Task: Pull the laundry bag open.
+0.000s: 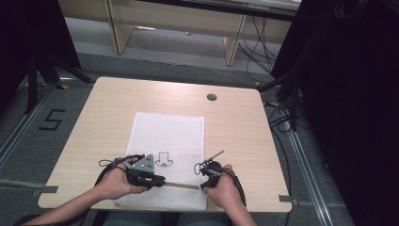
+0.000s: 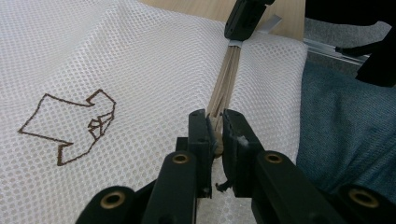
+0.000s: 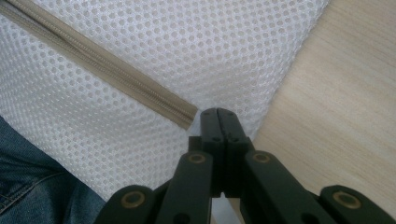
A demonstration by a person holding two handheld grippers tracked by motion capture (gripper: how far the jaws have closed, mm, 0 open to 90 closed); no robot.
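wooden table (image 1: 235, 127) bears mesh bag (image 1: 169, 132), zipper (image 1: 181, 185) crosswise.

Both forearms are reaching in low and level — left tongs (image 1: 157, 181) and right tongs (image 1: 201, 186) are clamping tight, tips facing each other.

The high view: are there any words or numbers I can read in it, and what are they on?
"5": a big black number marked on the grey floor left of the table.
No words on the white mesh bag: it bears just a brown outline drawing, a picture, not letters.
Nothing else readable.
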